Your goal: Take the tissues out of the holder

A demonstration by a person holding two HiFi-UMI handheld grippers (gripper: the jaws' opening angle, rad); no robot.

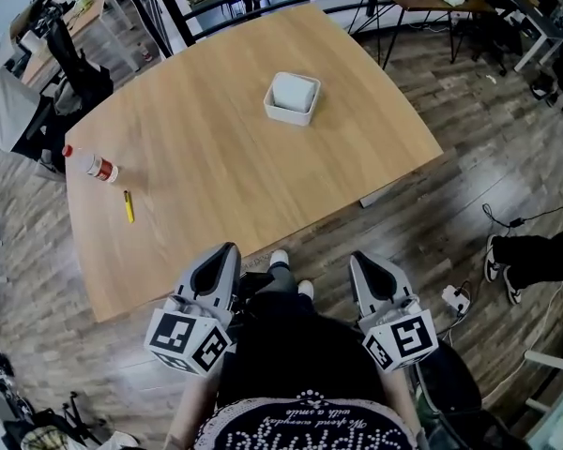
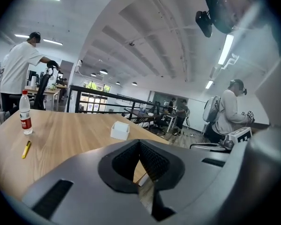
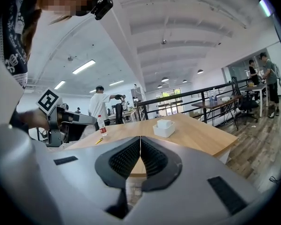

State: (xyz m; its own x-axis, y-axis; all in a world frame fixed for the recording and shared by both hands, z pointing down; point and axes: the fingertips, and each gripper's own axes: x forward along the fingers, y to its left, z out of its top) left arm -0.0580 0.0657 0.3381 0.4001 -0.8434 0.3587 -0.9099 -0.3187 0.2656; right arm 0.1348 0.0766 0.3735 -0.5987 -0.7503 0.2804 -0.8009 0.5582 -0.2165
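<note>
Near the left edge of the desk [image 1: 216, 157] stands a capped bottle [image 1: 92, 165], with a yellow pen [image 1: 129, 206] just beside it. The left claw [image 1: 227, 251] hovers off the near edge, its jaws pressed together on nothing. Toward the far side sits the white holder [image 1: 292, 101] with the tissues [image 1: 294, 89] inside it, well apart from both claws. The right claw [image 1: 358, 260] is likewise closed and empty.

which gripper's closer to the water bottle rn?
Left. The left gripper is off the table's near edge, with the bottle ahead and to its left. The right gripper is level with it but farther right.
</note>
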